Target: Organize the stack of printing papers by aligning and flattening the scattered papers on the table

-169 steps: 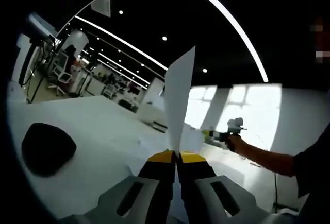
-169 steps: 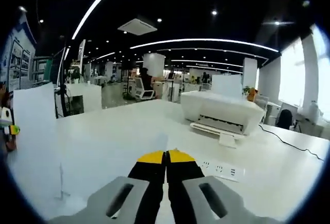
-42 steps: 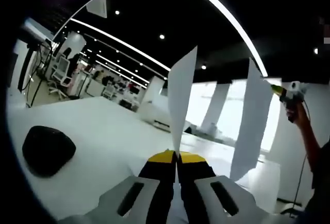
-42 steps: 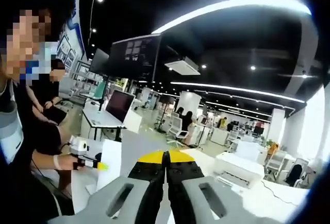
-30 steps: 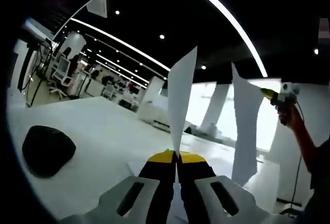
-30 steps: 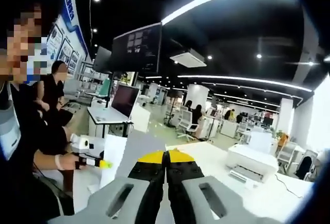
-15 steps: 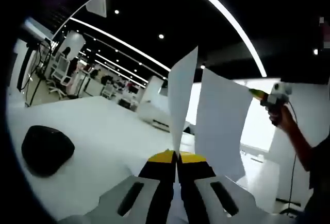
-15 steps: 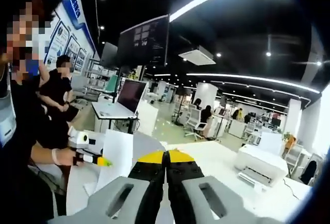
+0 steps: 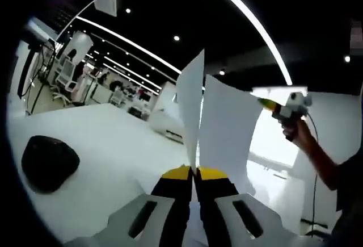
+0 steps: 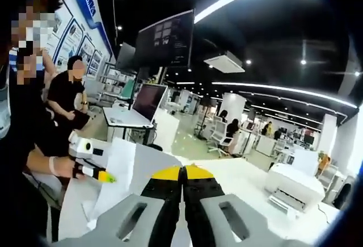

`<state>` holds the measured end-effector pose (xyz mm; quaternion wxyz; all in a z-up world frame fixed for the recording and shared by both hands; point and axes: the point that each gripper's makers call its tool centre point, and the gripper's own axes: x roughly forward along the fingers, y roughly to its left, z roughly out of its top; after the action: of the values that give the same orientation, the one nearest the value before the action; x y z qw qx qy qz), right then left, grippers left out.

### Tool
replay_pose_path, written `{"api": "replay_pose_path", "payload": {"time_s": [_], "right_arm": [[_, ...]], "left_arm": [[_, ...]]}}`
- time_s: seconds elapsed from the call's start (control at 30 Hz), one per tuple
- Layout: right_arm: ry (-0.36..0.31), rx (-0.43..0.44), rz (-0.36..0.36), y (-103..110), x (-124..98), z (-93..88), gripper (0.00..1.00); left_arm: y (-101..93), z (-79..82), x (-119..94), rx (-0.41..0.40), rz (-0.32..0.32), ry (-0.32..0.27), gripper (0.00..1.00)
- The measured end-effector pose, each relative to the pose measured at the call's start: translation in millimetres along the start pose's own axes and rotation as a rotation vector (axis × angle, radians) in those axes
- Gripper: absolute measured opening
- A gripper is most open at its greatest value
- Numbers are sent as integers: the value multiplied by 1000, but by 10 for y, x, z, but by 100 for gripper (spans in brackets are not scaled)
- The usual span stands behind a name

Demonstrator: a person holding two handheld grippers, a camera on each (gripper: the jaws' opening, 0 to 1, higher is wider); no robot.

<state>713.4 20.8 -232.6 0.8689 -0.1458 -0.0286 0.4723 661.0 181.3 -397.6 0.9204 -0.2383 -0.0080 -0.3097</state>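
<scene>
**Two sheets held upright, about to be brought together**

Left gripper view has the yellow-tipped left gripper (image 9: 193, 173) with its jaws pressed together on the bottom edge of a thin white sheet of printing paper (image 9: 191, 108), which stands on edge above the white table (image 9: 108, 145). Just beside it hangs a second white sheet (image 9: 224, 128), pinched at its top corner by the right gripper (image 9: 266, 104) in the person's hand (image 9: 295, 130). The second sheet bows slightly and its lower edge reaches toward the table.

In the right gripper view the right gripper's own jaws sit closed, and the pale sheet runs down from between them.

Judged from this, the step in hand is gathering loose sheets in the air before squaring them. The next move likely calls for bringing the two sheets face to face, matching edges, then lowering them flat. A dark rounded object (image 9: 48, 163) lies on the table, well apart.
</scene>
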Motion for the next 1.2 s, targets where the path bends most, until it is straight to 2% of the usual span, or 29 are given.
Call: {"api": "replay_pose_path", "payload": {"time_s": [0.27,0.6,1.2], "right_arm": [[9,20,-11,-110,96,-110,0],[10,27,-4,-134,181,-177,0],[-30,42,43,61,360,-42,0]], "left_arm": [[1,-3,4,2,-3,2,7],[-2,-8,10,-5,-6,5,9],[-13,-19,15,-9,-11,11,11]]}}
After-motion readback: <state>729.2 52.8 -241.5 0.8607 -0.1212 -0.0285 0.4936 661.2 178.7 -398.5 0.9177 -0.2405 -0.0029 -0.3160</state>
